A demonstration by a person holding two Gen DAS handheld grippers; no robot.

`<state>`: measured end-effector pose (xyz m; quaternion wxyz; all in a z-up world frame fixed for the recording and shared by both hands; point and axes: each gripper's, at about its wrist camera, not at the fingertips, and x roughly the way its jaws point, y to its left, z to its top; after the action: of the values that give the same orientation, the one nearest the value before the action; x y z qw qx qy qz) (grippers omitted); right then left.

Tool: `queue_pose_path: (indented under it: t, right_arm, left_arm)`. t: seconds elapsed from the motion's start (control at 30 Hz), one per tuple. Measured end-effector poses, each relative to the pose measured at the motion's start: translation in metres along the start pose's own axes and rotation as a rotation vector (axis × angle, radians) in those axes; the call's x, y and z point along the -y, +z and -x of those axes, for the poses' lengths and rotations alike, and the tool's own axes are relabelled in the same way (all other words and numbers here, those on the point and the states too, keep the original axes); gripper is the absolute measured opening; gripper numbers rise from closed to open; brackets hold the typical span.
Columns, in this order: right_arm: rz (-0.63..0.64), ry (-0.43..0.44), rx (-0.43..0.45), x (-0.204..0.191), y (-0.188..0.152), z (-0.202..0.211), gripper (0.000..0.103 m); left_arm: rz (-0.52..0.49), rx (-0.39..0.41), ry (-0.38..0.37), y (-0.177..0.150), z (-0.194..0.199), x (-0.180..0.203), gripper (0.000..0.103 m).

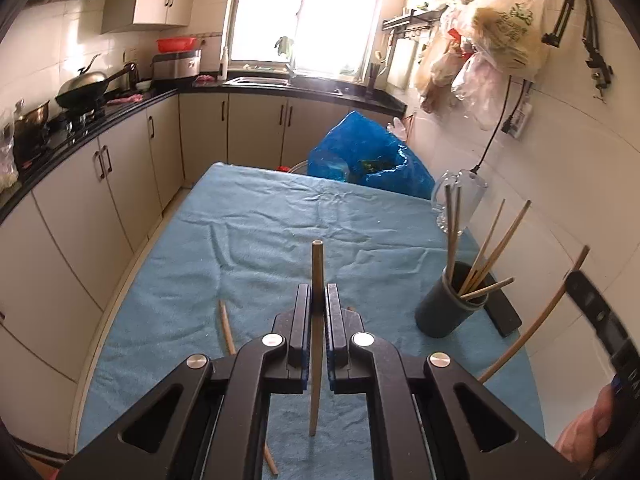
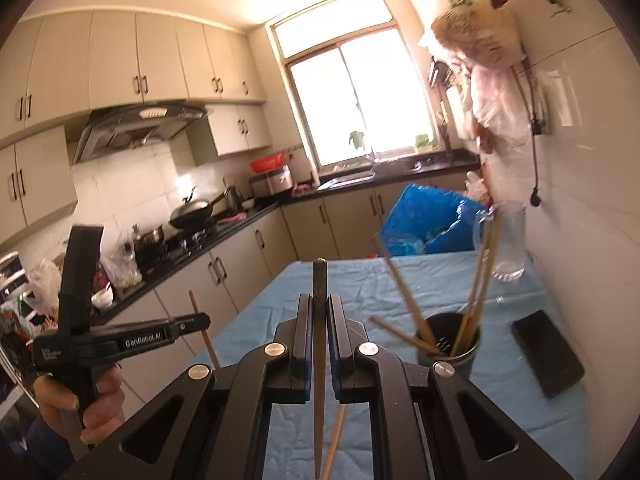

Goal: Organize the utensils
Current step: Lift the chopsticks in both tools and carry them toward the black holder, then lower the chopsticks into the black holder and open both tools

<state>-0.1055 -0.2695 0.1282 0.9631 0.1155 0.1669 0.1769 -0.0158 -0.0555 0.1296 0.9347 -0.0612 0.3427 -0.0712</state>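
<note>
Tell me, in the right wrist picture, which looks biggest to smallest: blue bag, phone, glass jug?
1. Blue bag, clearly the biggest.
2. and 3. Phone and glass jug look about alike; the phone lies nearer the camera, so I won't rank them.

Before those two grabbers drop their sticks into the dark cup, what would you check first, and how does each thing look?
1. Left gripper clamped on its wooden chopstick: ok, the jaws are shut on it.
2. Right gripper clamped on its dark chopstick: ok, shut on it.
3. Dark cup upright on the blue cloth: ok.
4. Room in the cup: ok, though several chopsticks already lean out across its mouth.
5. Phone clear of the cup: ok, beside it and apart.
6. Loose chopsticks on the cloth: not ok, some remain to collect.
</note>
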Motion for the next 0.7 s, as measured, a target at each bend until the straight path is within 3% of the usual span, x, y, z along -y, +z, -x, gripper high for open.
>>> queue_pose_path:
  t: [0.33, 0.7]
  right_arm:
    - [-0.036, -0.077, 0.114, 0.032, 0.04, 0.041, 0.008]
    - [-0.024, -0.159, 0.207, 0.053, 0.089, 0.057, 0.008]
  left_arm:
    - [-0.078, 0.017, -0.101, 0.036, 0.006, 0.045, 0.006]
    - [-0.133, 0.049, -0.149, 0.087, 0.002, 0.088, 0.006]
